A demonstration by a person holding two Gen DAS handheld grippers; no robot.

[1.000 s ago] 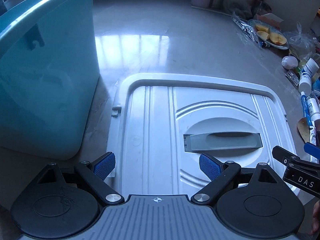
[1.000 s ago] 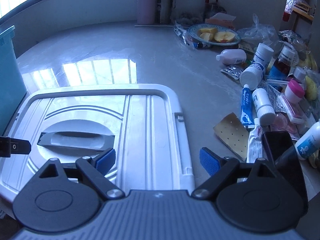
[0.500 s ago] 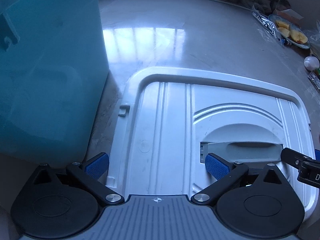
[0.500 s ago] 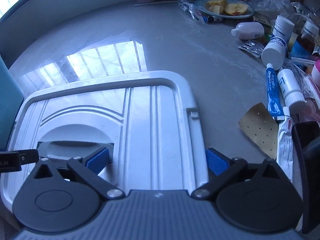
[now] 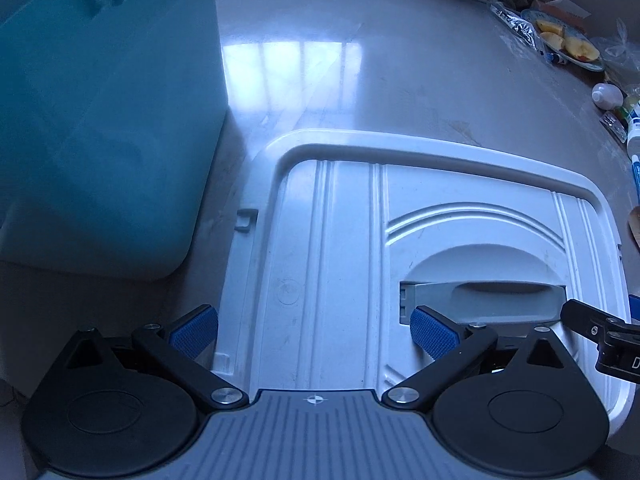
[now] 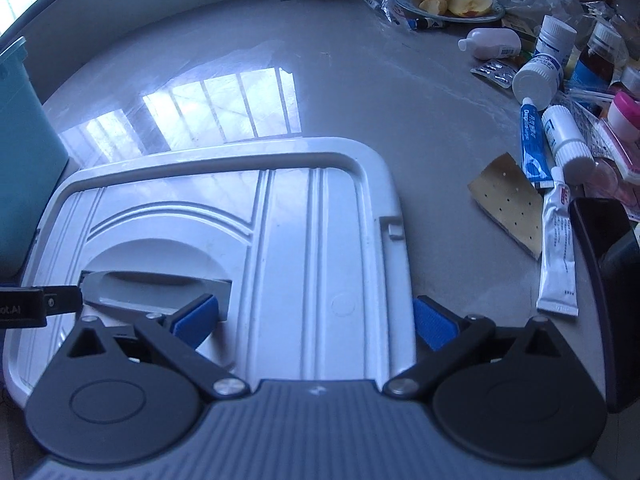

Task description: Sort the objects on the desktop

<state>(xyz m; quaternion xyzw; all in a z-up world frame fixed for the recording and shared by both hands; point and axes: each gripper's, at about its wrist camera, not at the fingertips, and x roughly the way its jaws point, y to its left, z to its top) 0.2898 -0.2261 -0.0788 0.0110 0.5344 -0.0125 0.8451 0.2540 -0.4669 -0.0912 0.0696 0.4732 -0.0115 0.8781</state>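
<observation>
A white bin lid (image 5: 340, 240) (image 6: 288, 220) lies flat on the grey table, its grey handle (image 5: 480, 296) (image 6: 160, 284) folded into the recess. My left gripper (image 5: 314, 332) is open over the lid's left part, with one pad off the left rim and the other at the handle's left end. My right gripper (image 6: 316, 322) is open over the lid's right part, one pad by the handle and one past the right rim. No pad presses on the lid. A teal bin (image 5: 100, 120) (image 6: 24, 152) stands left of the lid.
Right of the lid lie a tan perforated patch (image 6: 506, 204), a blue tube (image 6: 530, 140), a white tube (image 6: 558, 256), white bottles (image 6: 538, 78), a pink-capped jar (image 6: 624, 114) and a black phone (image 6: 608, 280). A plate of apple slices (image 6: 448, 4) sits farther back.
Both grippers' jaws have spread wider. Both cameras have tipped down and come closer to the lid, so the pads now stand either side of its rims.
</observation>
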